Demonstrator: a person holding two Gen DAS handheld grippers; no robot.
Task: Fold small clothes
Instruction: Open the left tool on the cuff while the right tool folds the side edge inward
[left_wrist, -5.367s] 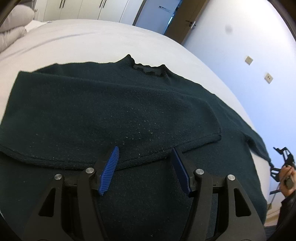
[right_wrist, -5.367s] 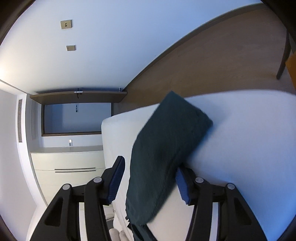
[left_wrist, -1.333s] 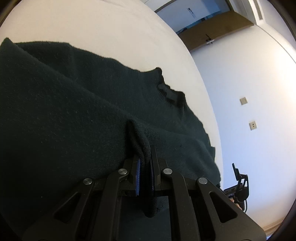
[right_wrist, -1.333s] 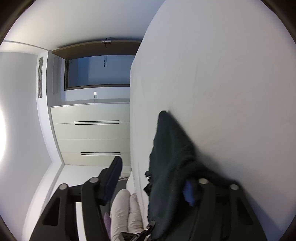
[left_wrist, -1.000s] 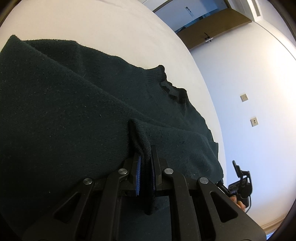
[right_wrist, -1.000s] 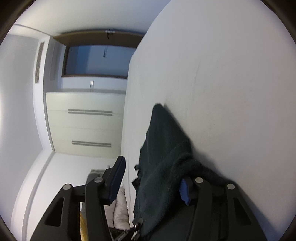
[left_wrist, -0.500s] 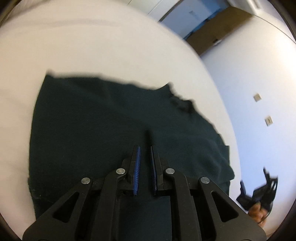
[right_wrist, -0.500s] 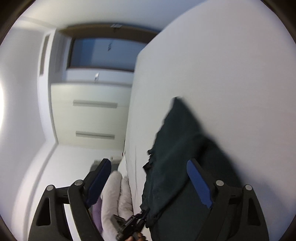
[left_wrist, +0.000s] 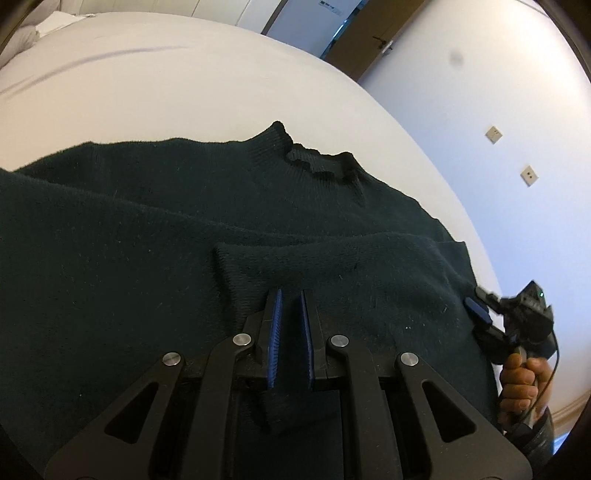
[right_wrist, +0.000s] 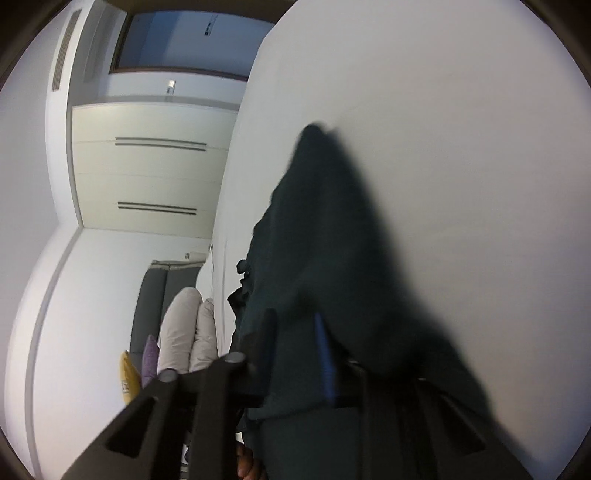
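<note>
A dark green sweater (left_wrist: 147, 240) lies flat on the white bed (left_wrist: 147, 74), collar (left_wrist: 317, 162) at the far side. One sleeve is folded across the body, its cuff (left_wrist: 229, 273) ending left of my left gripper (left_wrist: 290, 293). That gripper hovers over the sleeve's near edge, shut to a thin slit with no cloth sticking up between the pads. My right gripper (left_wrist: 480, 314) is at the sweater's right edge, held by a hand (left_wrist: 521, 384). In the blurred right wrist view its jaws (right_wrist: 295, 325) are closing, with a fold of the sweater (right_wrist: 332, 240) between them.
The bed sheet (right_wrist: 461, 110) stretches bare beyond the sweater. Pillows (right_wrist: 184, 332) and coloured cushions (right_wrist: 129, 373) lie at the bed's head. A white wardrobe (right_wrist: 147, 166) stands beyond it. A wooden door (left_wrist: 369, 40) and wall sockets (left_wrist: 493, 134) are on the right.
A second ago my left gripper pinched a raised fold of the sleeve; now the sleeve lies flat. The right jaws opened wide, then came together on the sweater's edge.
</note>
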